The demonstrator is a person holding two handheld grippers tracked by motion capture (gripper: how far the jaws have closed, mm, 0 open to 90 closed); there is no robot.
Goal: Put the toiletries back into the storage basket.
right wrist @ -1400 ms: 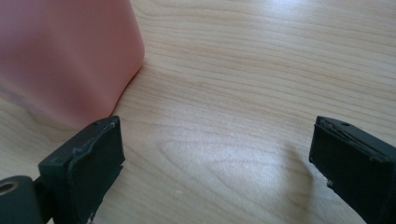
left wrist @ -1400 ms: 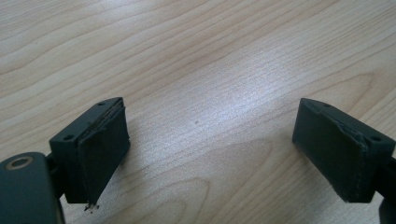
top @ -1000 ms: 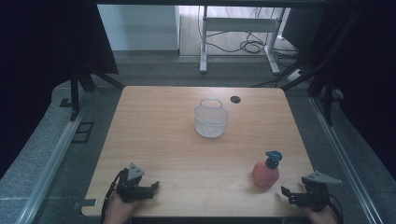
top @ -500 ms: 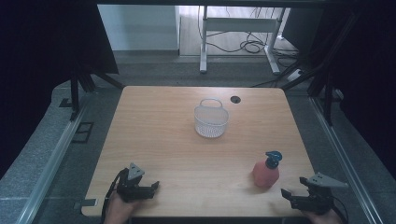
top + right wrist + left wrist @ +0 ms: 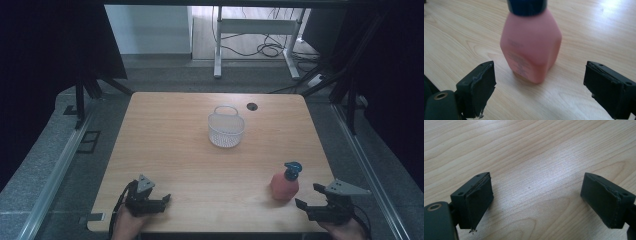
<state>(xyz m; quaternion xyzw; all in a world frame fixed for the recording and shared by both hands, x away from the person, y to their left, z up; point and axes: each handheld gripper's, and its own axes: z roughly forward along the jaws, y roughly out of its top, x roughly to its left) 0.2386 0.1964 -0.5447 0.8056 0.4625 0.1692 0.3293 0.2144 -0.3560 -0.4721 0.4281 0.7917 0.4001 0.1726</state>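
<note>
Lab; black curtains (image 5: pixel 45 50), floor cables (image 5: pixel 260 47)

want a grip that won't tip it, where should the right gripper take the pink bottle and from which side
Grip the pink bottle low on its wide body, below the blue pump, which looks too narrow and top-heavy to hold. It stands upright, apart from the basket. Come in level from the near right, where the right gripper already faces it, jaws open wider than the body. The flat sides should suit the pads.

The high view is dim and soft, with dark surrounds. The wooden table (image 5: pixel 175 165) is evenly lit there. In the gripper views, pale glare is seen on the wood, and the pink bottle (image 5: pixel 531 45) is blurred.
</note>
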